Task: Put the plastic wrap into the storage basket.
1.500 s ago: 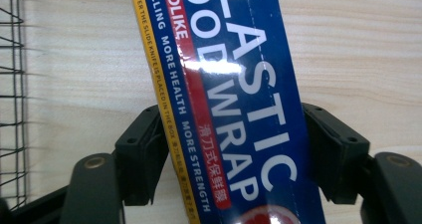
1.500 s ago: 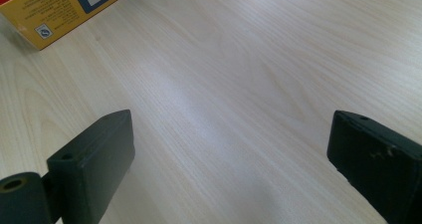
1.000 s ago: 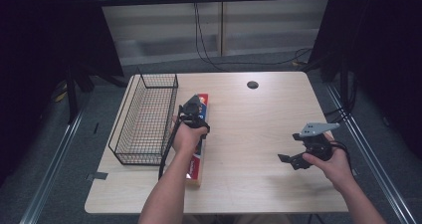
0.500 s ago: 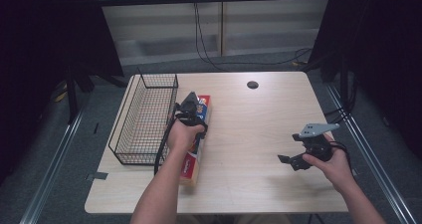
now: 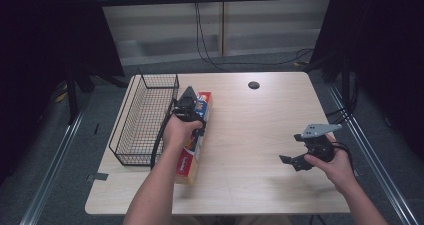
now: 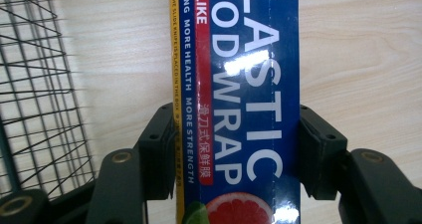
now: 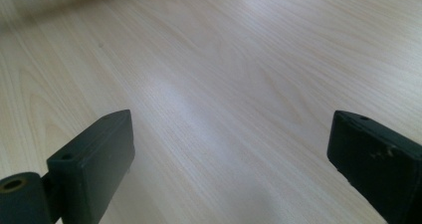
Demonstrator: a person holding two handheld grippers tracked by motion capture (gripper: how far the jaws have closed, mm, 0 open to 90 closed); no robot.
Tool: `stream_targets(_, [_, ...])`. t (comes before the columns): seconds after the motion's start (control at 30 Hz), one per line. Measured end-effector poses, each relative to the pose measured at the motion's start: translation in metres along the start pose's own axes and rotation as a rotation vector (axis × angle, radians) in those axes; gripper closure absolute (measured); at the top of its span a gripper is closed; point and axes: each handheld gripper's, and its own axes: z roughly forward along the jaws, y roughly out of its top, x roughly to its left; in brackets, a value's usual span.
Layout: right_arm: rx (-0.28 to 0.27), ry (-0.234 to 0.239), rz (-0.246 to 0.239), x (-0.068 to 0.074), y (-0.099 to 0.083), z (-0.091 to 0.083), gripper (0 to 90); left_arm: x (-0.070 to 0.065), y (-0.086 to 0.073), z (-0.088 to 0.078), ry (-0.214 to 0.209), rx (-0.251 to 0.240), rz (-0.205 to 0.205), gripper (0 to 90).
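With the left hand-held gripper (image 6: pixel 234 149) clamped across the long plastic wrap box (image 5: pixel 196 135) just beside the wire basket (image 5: pixel 145 120), its far-off ends could sag, twist loose, or snag the basket's rim.

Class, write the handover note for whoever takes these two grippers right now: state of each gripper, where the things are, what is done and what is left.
Left gripper: shut on the plastic wrap box, jaws clamped across its width.
Right gripper: open, nothing between its jaws, held above the bare table at the right.
Things: the box lies lengthwise just right of the wire basket, its near end low by the table's front edge. Nothing shows inside the basket.
Done: the box is gripped.
Left: probably lift it and set it in the basket, then release. The box is long, so watch its ends against the basket rim.
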Motion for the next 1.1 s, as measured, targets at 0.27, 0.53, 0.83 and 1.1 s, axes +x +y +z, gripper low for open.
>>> stream_targets(0.27, [-0.001,0.0,0.0,-0.001,0.0,0.0,4.5,0.003,0.002,-0.014,-0.001,0.001,0.001,43.5])
stream_targets(0.53, [-0.003,0.0,-0.004,0.0,0.0,0.0,4.4,0.005,0.004,-0.021,0.003,0.007,-0.006,43.5])
stream_targets(0.83, [-0.002,0.002,0.001,0.0,0.0,0.0,4.5,0.01,0.006,-0.031,0.003,0.004,-0.015,43.5])
stream_targets(1.1, [-0.005,0.003,-0.005,0.0,0.0,0.0,4.5,0.012,0.007,-0.038,0.002,0.005,-0.024,43.5])
